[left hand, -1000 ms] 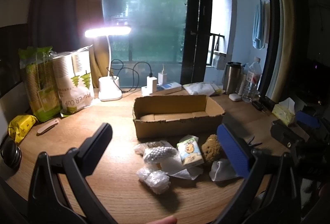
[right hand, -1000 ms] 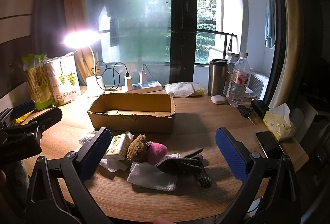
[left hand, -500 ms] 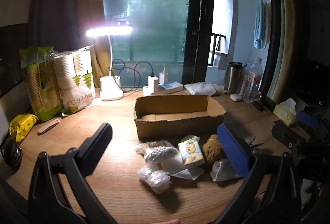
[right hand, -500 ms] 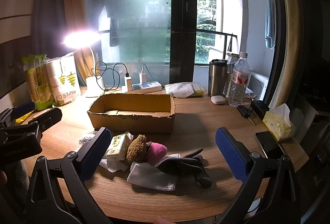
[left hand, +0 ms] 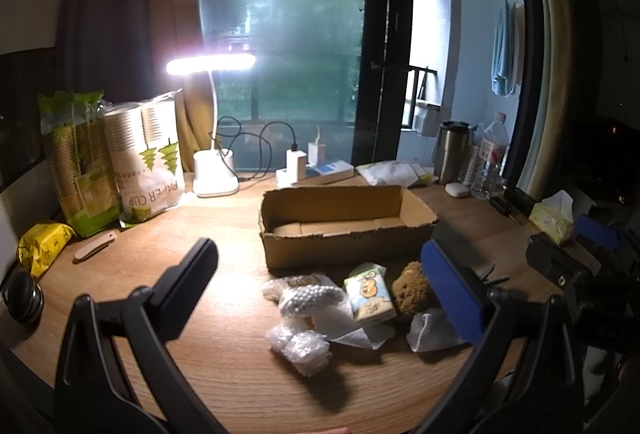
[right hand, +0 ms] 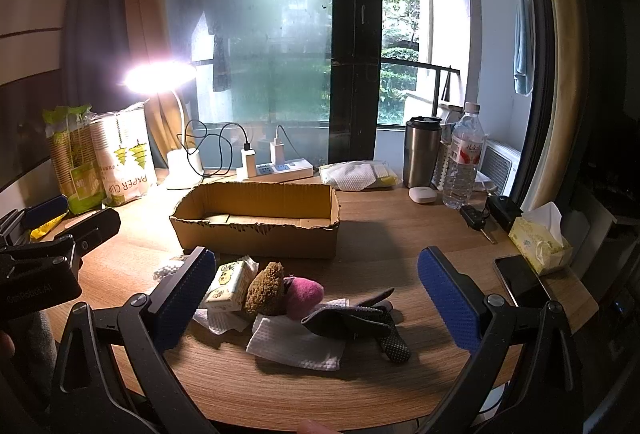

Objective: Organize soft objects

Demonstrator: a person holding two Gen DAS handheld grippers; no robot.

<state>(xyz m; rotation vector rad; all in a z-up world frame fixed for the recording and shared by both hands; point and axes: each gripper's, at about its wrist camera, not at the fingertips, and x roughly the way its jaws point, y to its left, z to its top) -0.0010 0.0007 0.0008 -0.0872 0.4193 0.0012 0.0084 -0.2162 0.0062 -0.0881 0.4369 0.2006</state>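
Right wrist view gives us the round wooden table first, then the open cardboard box at its middle, with nothing visible inside. Our right gripper hangs above the table's near edge, jaws spread wide and holding nothing; our left gripper is likewise wide and empty, and it shows at the left border of the right camera. Just near of the box lies the pile of soft things: a white paper napkin nearest us, a dark glove lying across its right part, a pink pad touching a brown sponge, and a tissue pack left of that. The left wrist view adds bubble wrap and a bag of white beads at the pile's left.
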